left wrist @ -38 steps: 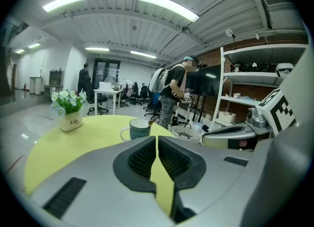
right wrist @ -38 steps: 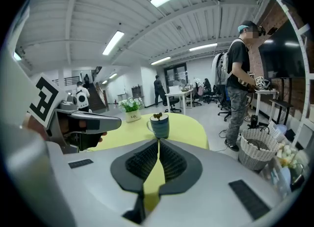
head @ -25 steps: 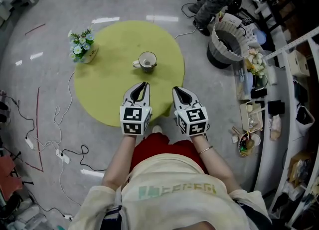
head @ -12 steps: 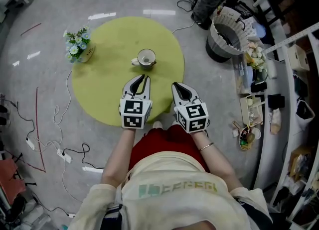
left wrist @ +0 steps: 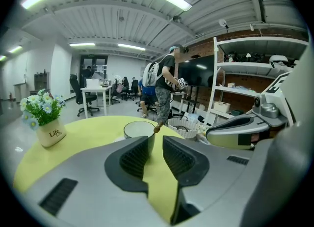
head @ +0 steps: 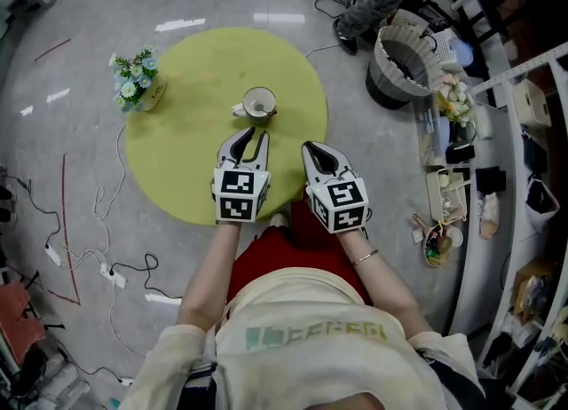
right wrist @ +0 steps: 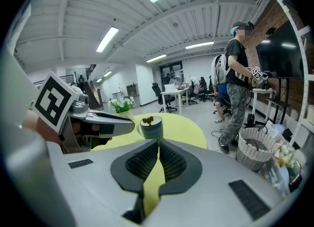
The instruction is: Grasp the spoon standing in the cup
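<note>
Change over the last second, head view: both grippers have edged forward over the round yellow-green table (head: 177, 155). The gap to the pale round cup with a side handle (head: 259, 103) has shrunk. The cup itself sits where it did on the table.

Left gripper (head: 251, 137): jaws spread a narrow way, nothing between them, only bare tabletop showing through the gap. The cup stands just ahead of its tips and a little to the left of the jaw line. The brown-ended spoon (left wrist: 158, 128) leans out over the cup rim, on the side nearer the right gripper.

Right gripper (head: 312, 149): jaws pressed together at the tips, empty. The cup is straight ahead of it but farther off. In its own view the spoon's brown end pokes up above the rim.

Judgement: this is approach only; the spoon is not yet touched. The left gripper is the nearer candidate. Its opening looks slim for the spoon's end, so it may need widening before it closes on the handle. Risk: nudging the cup rim.
</note>
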A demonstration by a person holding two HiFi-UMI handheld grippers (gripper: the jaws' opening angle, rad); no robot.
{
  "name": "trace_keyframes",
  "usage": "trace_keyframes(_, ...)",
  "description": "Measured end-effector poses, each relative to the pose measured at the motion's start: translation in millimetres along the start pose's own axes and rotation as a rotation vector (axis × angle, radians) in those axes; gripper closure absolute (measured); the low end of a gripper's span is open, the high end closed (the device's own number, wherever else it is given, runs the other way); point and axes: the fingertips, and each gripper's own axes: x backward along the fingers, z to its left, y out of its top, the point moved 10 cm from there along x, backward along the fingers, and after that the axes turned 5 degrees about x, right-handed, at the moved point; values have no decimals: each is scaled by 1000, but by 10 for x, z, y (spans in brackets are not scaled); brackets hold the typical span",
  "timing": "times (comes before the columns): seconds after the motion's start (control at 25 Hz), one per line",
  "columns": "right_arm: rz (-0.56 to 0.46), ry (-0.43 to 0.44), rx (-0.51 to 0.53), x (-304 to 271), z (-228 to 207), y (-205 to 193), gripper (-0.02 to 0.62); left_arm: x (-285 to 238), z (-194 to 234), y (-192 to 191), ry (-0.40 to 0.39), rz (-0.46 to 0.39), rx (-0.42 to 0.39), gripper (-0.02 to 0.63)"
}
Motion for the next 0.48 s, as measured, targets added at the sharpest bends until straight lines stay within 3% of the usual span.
trace_keyframes(0.48, 10, 4, -8, -105, -170, 16, 557, -256, -34, 57, 22, 34, -71, 483)
